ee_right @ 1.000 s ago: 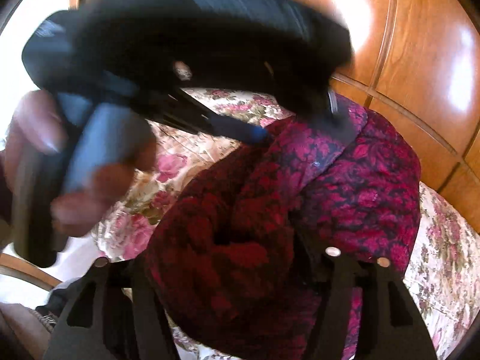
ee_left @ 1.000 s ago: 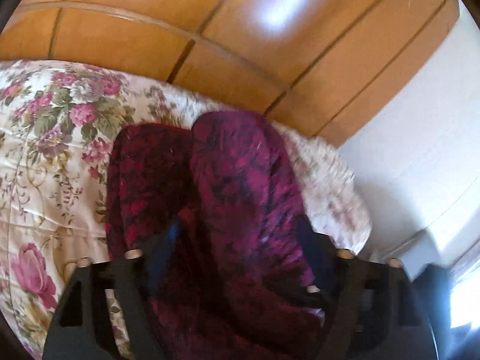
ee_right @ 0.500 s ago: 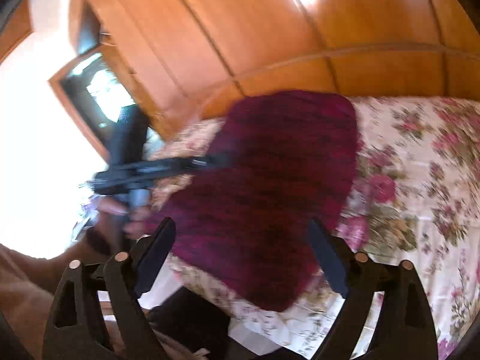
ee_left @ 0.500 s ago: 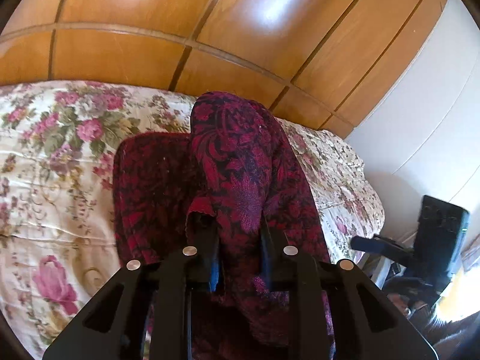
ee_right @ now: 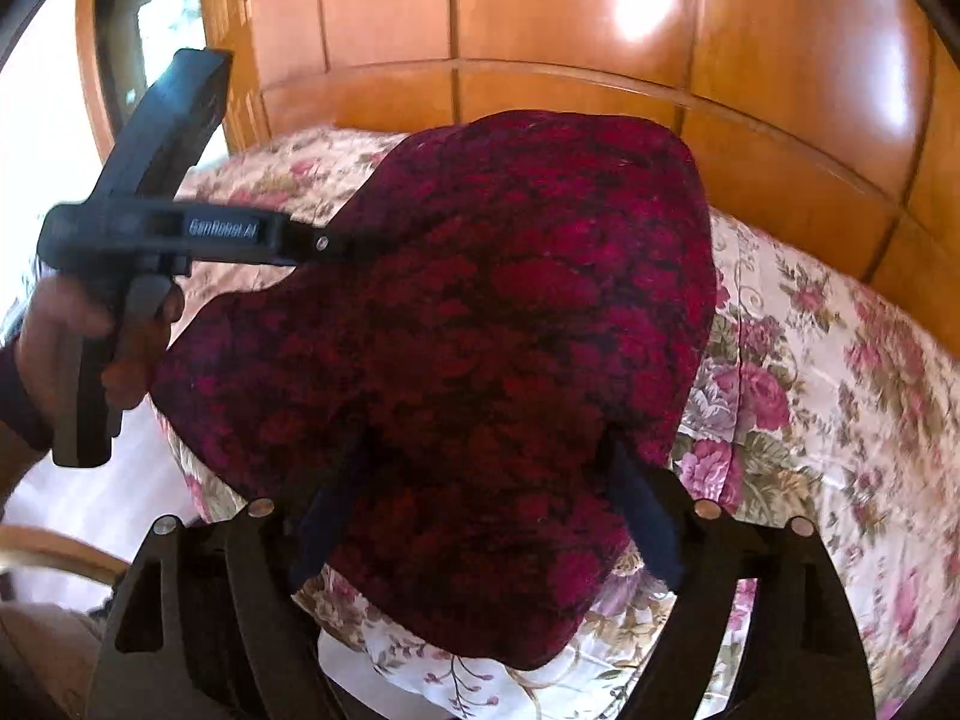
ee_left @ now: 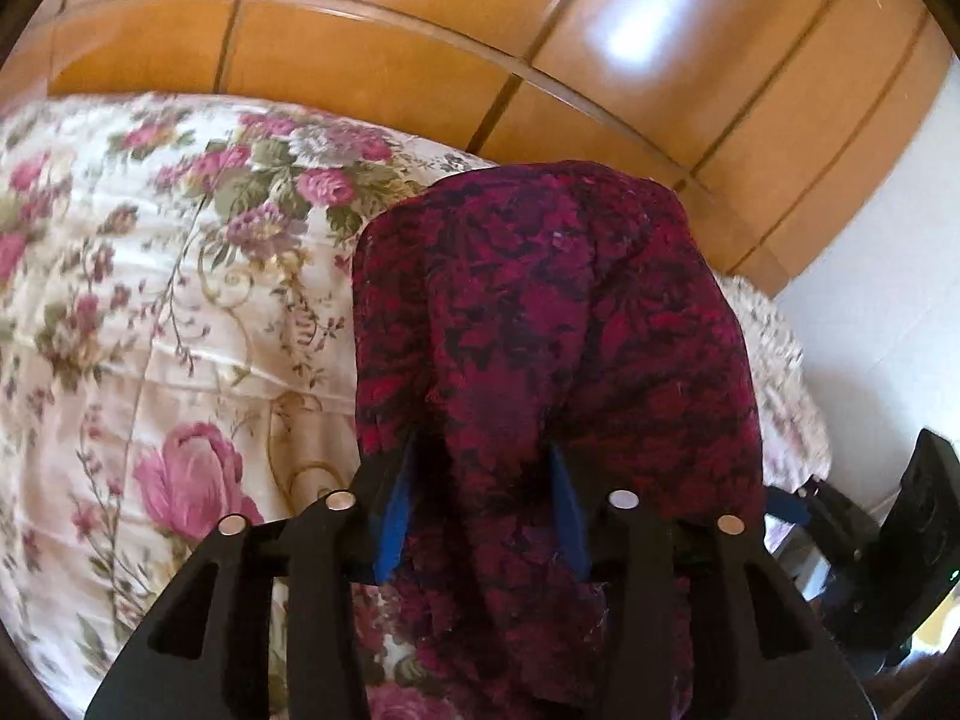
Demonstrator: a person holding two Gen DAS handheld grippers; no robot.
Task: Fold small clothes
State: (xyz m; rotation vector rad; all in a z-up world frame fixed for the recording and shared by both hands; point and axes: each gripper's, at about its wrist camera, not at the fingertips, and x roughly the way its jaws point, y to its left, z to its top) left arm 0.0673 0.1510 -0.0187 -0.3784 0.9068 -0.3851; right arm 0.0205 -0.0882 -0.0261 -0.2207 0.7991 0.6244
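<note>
The garment point(ee_right: 492, 360), a dark red patterned piece, hangs over the bed point(ee_right: 840, 396), its far part apparently resting on the quilt point(ee_left: 180, 312) near the headboard point(ee_left: 372, 54). Your left gripper point(ee_left: 480, 486) has cloth bunched between its fingers point(ee_left: 393, 510), which stand fairly wide; whether they pinch it I cannot tell. Your right gripper point(ee_right: 480, 510) is likewise draped in cloth, fingers apart, grip unclear. From the right view, the left gripper meets the cloth's left edge. To fold well, make sure each side truly holds an edge, keep both at equal height, pull the fabric taut, then lay it flat on the quilt before creasing.
</note>
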